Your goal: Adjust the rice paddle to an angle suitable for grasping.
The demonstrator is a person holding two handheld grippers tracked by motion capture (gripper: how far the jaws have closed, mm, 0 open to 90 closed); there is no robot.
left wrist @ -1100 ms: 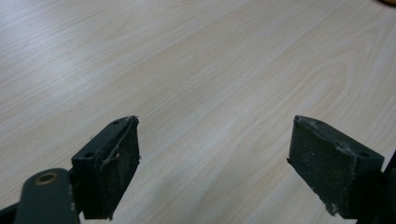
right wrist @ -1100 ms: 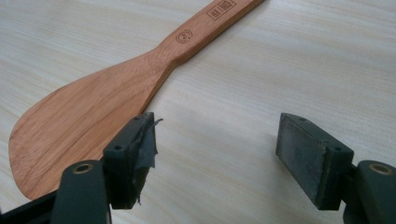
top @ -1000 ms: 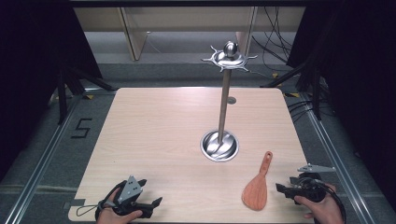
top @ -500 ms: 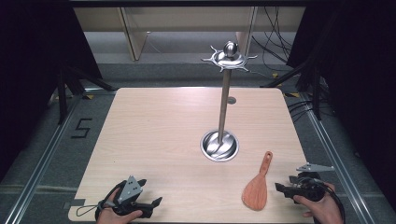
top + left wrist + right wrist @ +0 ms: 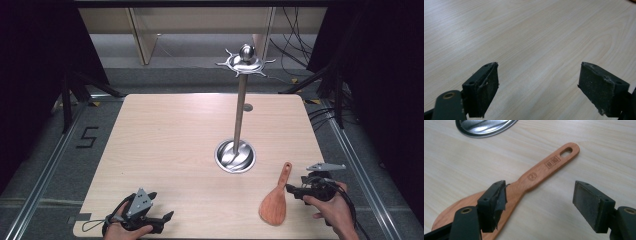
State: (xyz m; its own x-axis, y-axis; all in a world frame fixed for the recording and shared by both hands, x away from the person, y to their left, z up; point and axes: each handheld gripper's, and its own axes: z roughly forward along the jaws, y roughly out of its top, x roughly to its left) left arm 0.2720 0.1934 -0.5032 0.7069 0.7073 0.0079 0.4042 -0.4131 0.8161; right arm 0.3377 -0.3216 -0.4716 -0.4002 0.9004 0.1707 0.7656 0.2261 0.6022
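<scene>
The wooden spatula [image 5: 506,192] lies flat on the table [image 5: 165,145] near the stand's empty steel base [image 5: 235,156], looks light, stiff and smooth, so the wide-open right claw [image 5: 544,206] should pinch its narrow handle, while the left claw [image 5: 539,87] waits wide and empty.

Bright tabletop, dark surround (soft shadows)

Reddish-brown wooden rice paddle [image 5: 499,202], stamped marks on handle. Pale wood-grain desk [image 5: 170,150]. Shiny silver metal stand [image 5: 239,120]; black claw pads.
</scene>
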